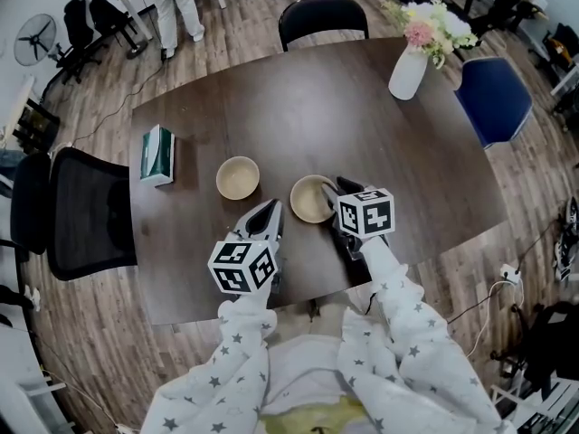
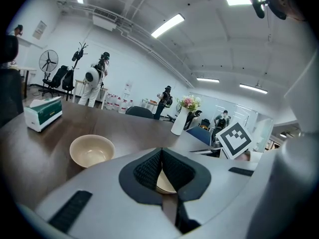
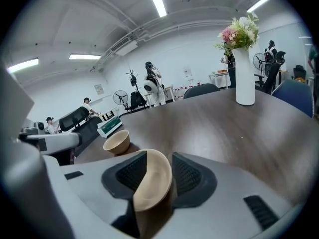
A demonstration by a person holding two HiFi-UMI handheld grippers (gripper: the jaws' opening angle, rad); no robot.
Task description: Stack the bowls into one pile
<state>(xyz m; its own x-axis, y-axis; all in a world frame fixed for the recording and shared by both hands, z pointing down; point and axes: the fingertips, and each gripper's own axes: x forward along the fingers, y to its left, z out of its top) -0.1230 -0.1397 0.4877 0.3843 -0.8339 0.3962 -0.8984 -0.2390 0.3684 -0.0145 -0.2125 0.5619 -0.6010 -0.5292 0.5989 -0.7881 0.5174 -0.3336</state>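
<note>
Two tan bowls stand apart on the dark wooden table [image 1: 380, 143]. The left bowl [image 1: 238, 177] [image 2: 91, 150] [image 3: 117, 141] sits alone with nothing touching it. The right bowl [image 1: 310, 199] [image 3: 152, 183] has its near rim between the jaws of my right gripper [image 1: 327, 188] [image 3: 158, 156], which stand open with a gap beside the rim. My left gripper [image 1: 274, 206] [image 2: 160, 153] hovers just short of both bowls, its pads shut together on nothing. Part of the right bowl [image 2: 164, 183] shows behind its jaws.
A green tissue box [image 1: 157, 155] lies at the table's left edge and a white vase of flowers [image 1: 409, 70] stands at the far right. A black chair [image 1: 90, 211] is at the left, another [image 1: 322, 16] at the far side, and a blue chair [image 1: 491, 98] at the right.
</note>
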